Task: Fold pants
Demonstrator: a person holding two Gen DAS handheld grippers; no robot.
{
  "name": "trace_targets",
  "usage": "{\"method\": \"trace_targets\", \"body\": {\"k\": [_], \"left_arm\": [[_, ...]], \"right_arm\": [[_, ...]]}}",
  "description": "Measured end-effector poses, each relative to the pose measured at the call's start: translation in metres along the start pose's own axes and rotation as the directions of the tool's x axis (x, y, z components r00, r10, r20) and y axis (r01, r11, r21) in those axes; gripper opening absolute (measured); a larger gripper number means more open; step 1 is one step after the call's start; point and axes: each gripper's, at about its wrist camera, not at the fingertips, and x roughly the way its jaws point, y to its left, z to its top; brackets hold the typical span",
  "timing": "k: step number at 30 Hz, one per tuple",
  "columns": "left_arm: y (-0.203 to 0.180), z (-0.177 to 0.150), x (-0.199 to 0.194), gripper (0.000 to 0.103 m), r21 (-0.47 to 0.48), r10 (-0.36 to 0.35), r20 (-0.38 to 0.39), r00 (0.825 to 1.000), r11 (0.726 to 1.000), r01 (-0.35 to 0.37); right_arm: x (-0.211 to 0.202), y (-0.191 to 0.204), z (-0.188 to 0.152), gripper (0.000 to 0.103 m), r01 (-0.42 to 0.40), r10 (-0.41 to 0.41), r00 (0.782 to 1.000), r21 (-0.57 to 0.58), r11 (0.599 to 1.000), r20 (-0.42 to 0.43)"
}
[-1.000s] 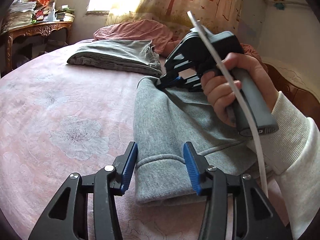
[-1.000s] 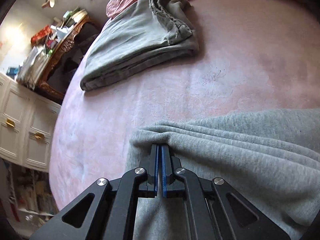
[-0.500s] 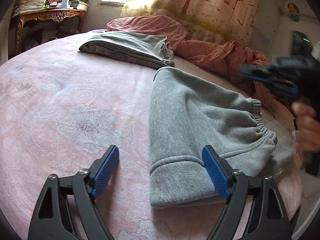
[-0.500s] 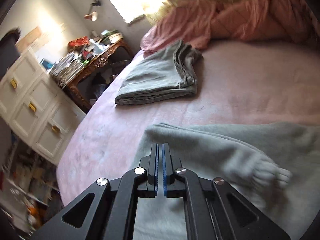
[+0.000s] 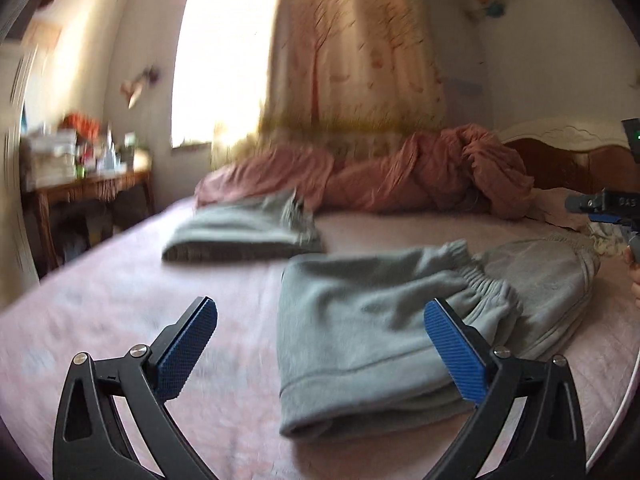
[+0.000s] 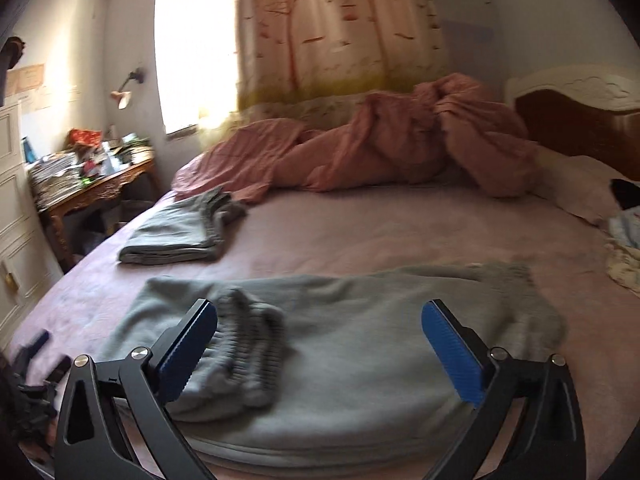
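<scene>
The light grey fleece pants [image 6: 360,344], folded over with their ribbed elastic waistband uppermost, lay flat on the pink bedsheet of the bed [image 6: 400,224], near its front edge. In the left wrist view the same pants [image 5: 360,340] lay ahead and a little right of centre. The left gripper [image 5: 320,344] was above the bed with its blue-padded jaws opening wide, nothing pinched between them. The right gripper [image 6: 320,340] hung over the pants, its jaws likewise opening to a broad spread, the pads clear of the cloth. Further back on the bed, to the left, lay a second folded pair of darker grey-green pants [image 6: 180,236], well apart from the first. Behind it a crumpled dusty-pink quilt [image 6: 380,148] was heaped below a tree-printed curtain [image 6: 340,32]. A carved wooden table [image 6: 100,188] piled with papers stood at the left wall
</scene>
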Motion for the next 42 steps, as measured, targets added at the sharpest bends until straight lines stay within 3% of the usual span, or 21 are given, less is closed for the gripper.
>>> {"method": "trace_targets", "body": {"k": [3,6,10,14,19,21,23,26,29,33,36,38,39,40,42], "left_arm": [[-0.014,0.014,0.000,0.103,0.017,-0.020,0.025,1.000,1.000,0.019],[-0.021,0.023,0.015,0.103,-0.031,-0.091,-0.018,0.996,0.995,0.090],[-0.039,0.029,0.036,0.103,-0.017,-0.128,-0.013,0.992,0.992,0.128],[-0.060,0.017,0.068,0.103,0.005,-0.137,-0.069,0.988,0.991,0.137],[-0.069,-0.009,0.102,0.103,-0.004,-0.131,-0.231,0.964,0.991,0.134],[-0.065,-0.011,0.102,0.103,-0.034,-0.147,-0.234,0.961,0.989,0.143],[-0.060,-0.013,0.101,0.103,-0.062,-0.165,-0.230,0.959,0.986,0.154],[-0.059,-0.014,0.100,0.103,-0.083,-0.174,-0.237,0.956,0.984,0.159],[-0.058,-0.013,0.099,0.103,-0.090,-0.176,-0.228,0.958,0.983,0.159],[-0.062,-0.013,0.101,0.103,-0.080,-0.162,-0.242,0.957,0.986,0.147],[-0.063,-0.015,0.106,0.103,-0.087,-0.160,-0.274,0.948,0.986,0.141],[-0.061,-0.016,0.109,0.103,-0.099,-0.167,-0.291,0.942,0.985,0.144],[-0.061,-0.017,0.111,0.103,-0.104,-0.170,-0.300,0.939,0.984,0.145],[-0.060,-0.017,0.112,0.103,-0.108,-0.171,-0.307,0.936,0.984,0.145],[-0.061,-0.018,0.112,0.103,-0.107,-0.171,-0.310,0.935,0.984,0.144]], "right_arm": [[-0.012,-0.029,-0.006,0.102,0.061,-0.061,0.998,0.029,0.998,0.018],[-0.028,-0.055,-0.018,0.102,0.088,-0.091,0.995,0.098,0.991,0.031],[-0.031,-0.078,-0.035,0.102,0.056,-0.048,0.998,0.191,0.980,-0.045],[-0.025,-0.103,-0.062,0.102,0.026,0.022,0.988,0.308,0.951,-0.151],[0.004,-0.147,-0.094,0.102,0.017,0.142,0.954,0.519,0.855,-0.266],[0.019,-0.164,-0.105,0.102,0.007,0.197,0.940,0.593,0.805,-0.280],[0.030,-0.174,-0.106,0.102,-0.014,0.224,0.940,0.626,0.780,-0.259],[0.046,-0.182,-0.097,0.102,-0.035,0.223,0.948,0.621,0.783,-0.227],[0.068,-0.191,-0.092,0.103,0.007,0.210,0.945,0.657,0.754,-0.252],[0.093,-0.195,-0.077,0.103,0.039,0.173,0.947,0.630,0.776,-0.271],[0.106,-0.204,-0.070,0.103,0.040,0.140,0.960,0.616,0.787,-0.242],[0.112,-0.203,-0.066,0.092,0.054,0.110,0.962,0.570,0.820,-0.248],[0.113,-0.202,-0.066,0.069,0.062,0.090,0.964,0.544,0.836,-0.248],[0.116,-0.203,-0.066,0.054,0.028,0.128,0.961,0.546,0.838,-0.245],[0.112,-0.206,-0.064,0.040,-0.009,0.161,0.964,0.583,0.813,-0.209]]}}
